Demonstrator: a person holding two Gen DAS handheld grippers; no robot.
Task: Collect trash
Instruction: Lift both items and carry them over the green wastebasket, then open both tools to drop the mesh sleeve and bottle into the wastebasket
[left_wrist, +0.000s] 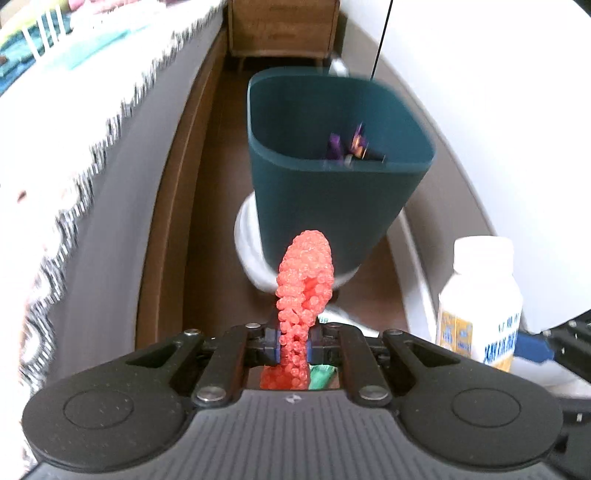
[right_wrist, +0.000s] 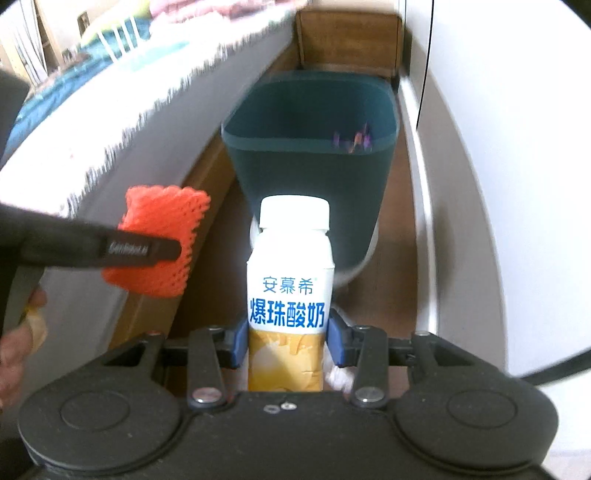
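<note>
yogurt bottle label: 安慕希, 爆珠酸奶, left gripper print blurred

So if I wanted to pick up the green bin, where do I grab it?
Best guess: pinch the teal bin at its top rim, coming down from above. The near edge is thin, open and unobstructed, so one finger fits inside and one outside. The walls are wide and taper downward, likely too broad to span. Both grippers are full now: left holds orange foam netting, right a yogurt bottle.

both wrist views look forward and slightly down along their fingers, side by side, near the teal bin they share, bed at left.
</note>
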